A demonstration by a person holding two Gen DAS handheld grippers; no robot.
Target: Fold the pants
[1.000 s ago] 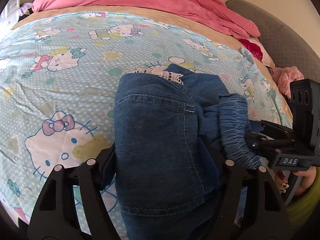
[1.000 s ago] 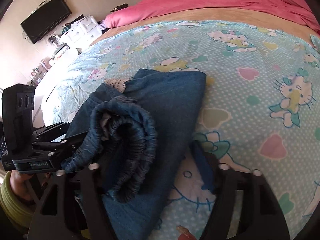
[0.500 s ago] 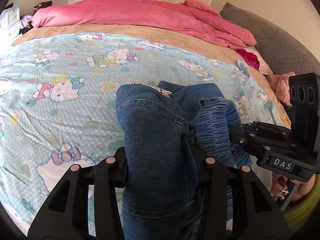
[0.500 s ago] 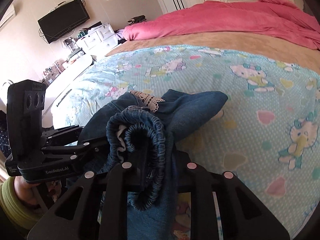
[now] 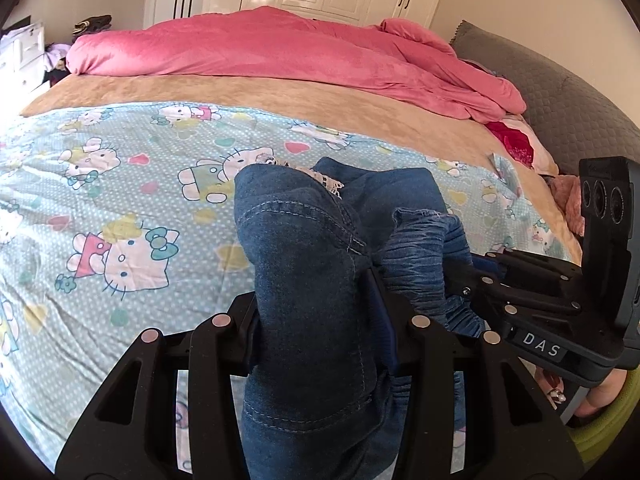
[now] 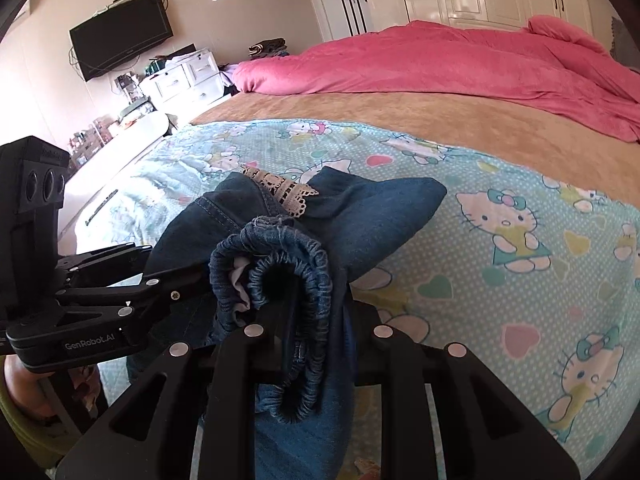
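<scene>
L gripper (image 5: 320, 320) clamped on denim pants (image 5: 312, 280), R gripper (image 6: 312, 328) pinching elastic waistband (image 6: 288, 264) just beside it; bundle's lifted, far end draping fwd toward the bedsheet (image 5: 120, 200).

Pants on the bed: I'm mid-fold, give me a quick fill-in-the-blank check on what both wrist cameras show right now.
1. The denim pants are clamped by ____ grippers at once.
2. The right gripper pinches the gathered elastic ____ of the pants.
3. The pants hang over a light blue sheet printed with cartoon ____.
4. The heaped quilt at the far end of the bed is ____ in colour.

Missing words: both; waistband; cats; pink
</scene>
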